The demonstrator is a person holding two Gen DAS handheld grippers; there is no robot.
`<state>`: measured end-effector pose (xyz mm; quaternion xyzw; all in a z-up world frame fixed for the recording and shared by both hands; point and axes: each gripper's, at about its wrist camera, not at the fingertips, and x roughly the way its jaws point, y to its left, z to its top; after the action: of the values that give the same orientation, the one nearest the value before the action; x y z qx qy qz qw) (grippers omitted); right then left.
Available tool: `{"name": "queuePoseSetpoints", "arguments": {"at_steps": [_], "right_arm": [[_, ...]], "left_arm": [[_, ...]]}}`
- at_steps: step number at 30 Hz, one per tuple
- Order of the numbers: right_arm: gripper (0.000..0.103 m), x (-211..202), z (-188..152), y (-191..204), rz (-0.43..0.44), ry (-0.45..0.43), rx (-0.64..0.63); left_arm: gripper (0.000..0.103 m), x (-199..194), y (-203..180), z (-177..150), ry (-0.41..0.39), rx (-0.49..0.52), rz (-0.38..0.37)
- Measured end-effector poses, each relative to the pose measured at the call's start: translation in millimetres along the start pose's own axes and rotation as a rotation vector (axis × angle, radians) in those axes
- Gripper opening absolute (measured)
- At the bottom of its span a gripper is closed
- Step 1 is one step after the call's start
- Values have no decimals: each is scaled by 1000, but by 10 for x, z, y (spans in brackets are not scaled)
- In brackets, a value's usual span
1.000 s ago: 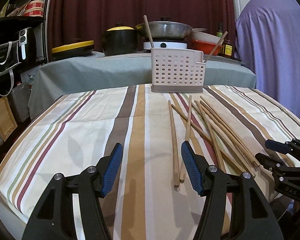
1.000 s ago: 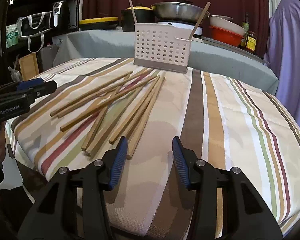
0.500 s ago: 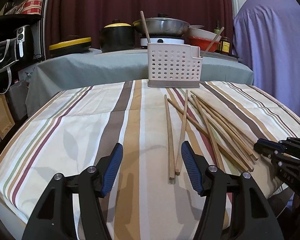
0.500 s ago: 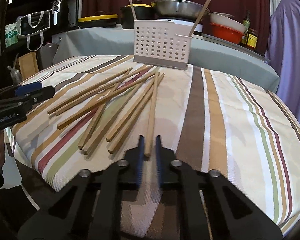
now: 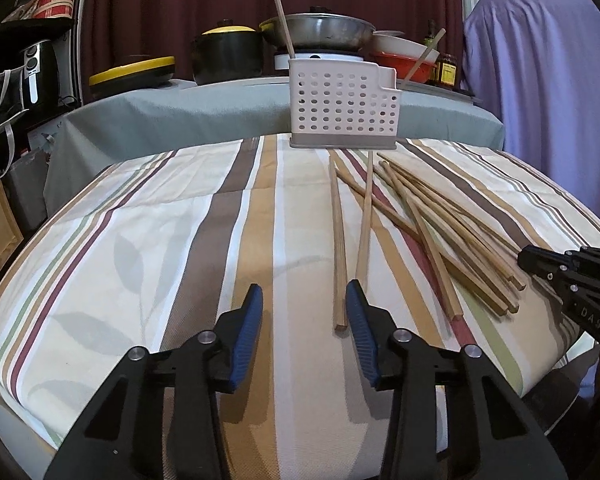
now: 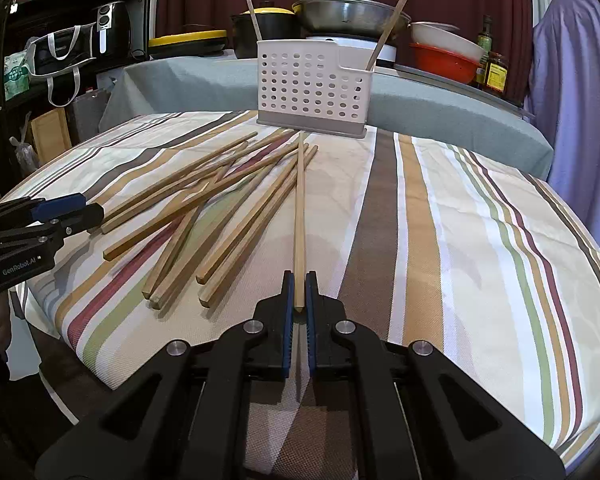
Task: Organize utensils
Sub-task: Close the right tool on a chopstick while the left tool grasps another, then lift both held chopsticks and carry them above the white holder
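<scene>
Long pale wooden chopstick (image 6: 299, 216): light, stiff, slick; my right gripper (image 6: 299, 304) clamps near end. Left gripper (image 5: 303, 322), jaws just narrowing, half-open around second chopstick (image 5: 339, 248), not pinching.

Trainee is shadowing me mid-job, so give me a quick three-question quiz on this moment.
1. True or false: the right gripper is shut on a chopstick.
2. How many chopsticks already stand in the white caddy?
3. The left gripper is: A) shut on a chopstick, B) open above the striped cloth, C) inside the caddy.

Key: 1 true; 2 two; 3 B.
</scene>
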<state>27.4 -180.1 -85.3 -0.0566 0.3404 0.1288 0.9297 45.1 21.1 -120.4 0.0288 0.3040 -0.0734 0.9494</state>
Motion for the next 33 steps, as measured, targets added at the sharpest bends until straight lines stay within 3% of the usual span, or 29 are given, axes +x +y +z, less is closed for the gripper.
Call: {"name": "queuePoseSetpoints", "arguments": {"at_steps": [9,20,33], "right_arm": [[6,-3,-2,7,0,0,0],[6,-5,-4,12,0,-1,1],[6,-129,69,17,-10,-50,0]], "left_arm": [[34,5,-56,-34,6,33,-15],[9,-1,-82,-39,3,45,-20],[7,-156,-89,86,-59,43,-28]]}}
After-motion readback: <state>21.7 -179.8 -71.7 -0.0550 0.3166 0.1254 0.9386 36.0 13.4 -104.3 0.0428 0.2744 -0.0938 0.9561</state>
